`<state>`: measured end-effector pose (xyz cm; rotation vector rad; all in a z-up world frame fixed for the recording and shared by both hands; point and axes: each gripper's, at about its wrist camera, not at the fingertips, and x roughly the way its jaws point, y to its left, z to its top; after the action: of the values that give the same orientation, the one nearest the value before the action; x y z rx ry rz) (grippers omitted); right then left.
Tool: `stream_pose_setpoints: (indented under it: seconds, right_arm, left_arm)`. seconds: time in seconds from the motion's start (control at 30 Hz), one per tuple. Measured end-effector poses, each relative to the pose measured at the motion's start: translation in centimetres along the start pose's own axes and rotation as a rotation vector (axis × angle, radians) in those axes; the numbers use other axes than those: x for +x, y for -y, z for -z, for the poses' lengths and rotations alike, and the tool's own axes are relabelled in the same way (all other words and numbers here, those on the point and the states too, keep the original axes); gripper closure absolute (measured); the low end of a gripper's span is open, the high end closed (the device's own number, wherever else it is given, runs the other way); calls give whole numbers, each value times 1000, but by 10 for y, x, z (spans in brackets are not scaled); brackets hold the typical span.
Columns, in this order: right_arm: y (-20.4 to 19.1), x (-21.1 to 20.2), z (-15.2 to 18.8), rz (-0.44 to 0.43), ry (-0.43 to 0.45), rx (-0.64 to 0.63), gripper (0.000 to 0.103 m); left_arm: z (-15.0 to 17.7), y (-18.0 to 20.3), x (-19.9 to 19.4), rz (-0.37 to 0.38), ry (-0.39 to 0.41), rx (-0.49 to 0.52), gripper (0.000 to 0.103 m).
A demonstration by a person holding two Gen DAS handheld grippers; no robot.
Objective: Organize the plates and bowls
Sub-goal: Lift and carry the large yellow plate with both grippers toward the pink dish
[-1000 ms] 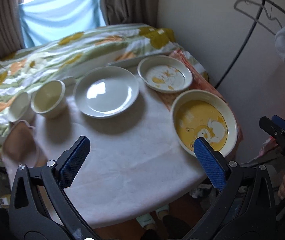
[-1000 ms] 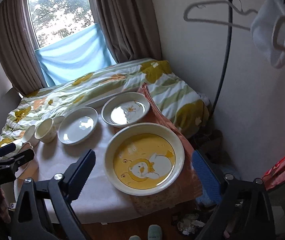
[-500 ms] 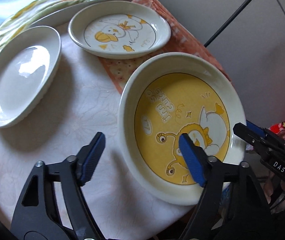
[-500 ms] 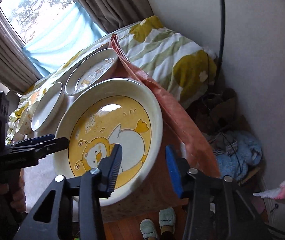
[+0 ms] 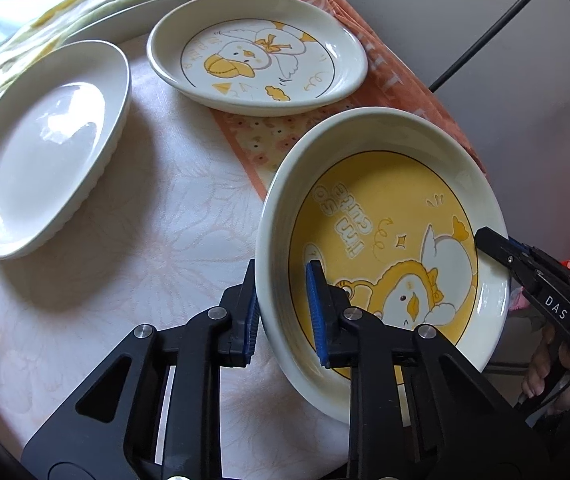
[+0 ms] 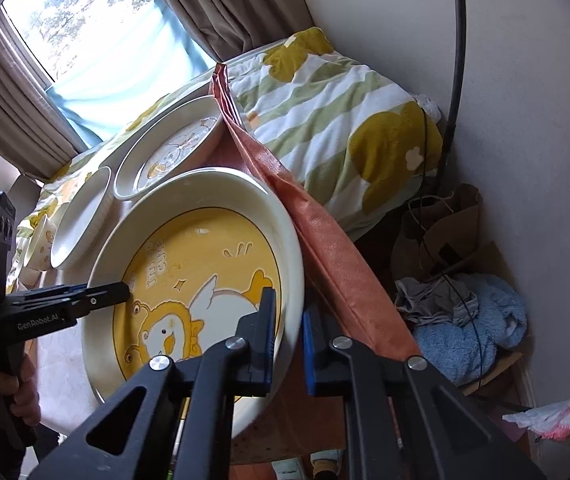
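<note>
A: Where is the yellow duck plate [image 5: 385, 216]?

B: On the bench [image 5: 157, 248], near its right edge. The left gripper [image 5: 283, 312] has just closed, clamping the plate's left rim.

A: And the right gripper [image 6: 289, 344]?

B: Just closed on the opposite rim, apparently gripping; the outer pad is partly hidden.

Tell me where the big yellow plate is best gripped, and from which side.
By its raised rim, from two opposite sides. The yellow plate is wide and shallow, so only the upright rim fits between fingers. The left gripper and right gripper each pinch it there.
</note>
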<state>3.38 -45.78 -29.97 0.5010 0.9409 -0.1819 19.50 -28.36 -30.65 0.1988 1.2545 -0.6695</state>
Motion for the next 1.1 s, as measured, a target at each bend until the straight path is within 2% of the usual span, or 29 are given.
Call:
stream_pose_setpoints:
  seconds: [0.13,0.33,0.63,0.87,1.1]
  right_arm:
    - [-2,1,-1,6,-9,-30,92]
    - [-6,-2,0,30,-10,-71,92]
    - [-27,-17,-8,25,18,-133,92]
    - [-74,-34,-19,-43,26,-252,92]
    - [-144,-27,-14,-158,-23,-410,91]
  left_arm:
    - [1,5,-1,-39,16,23,83]
    - [-1,6,-3,-52,38,20,83]
    - [5,-1,-37,-69,98,0,83]
    - [30,-33,-88,-108,161,-119,83]
    - [85,-90,-140,-190,203,-286,83]
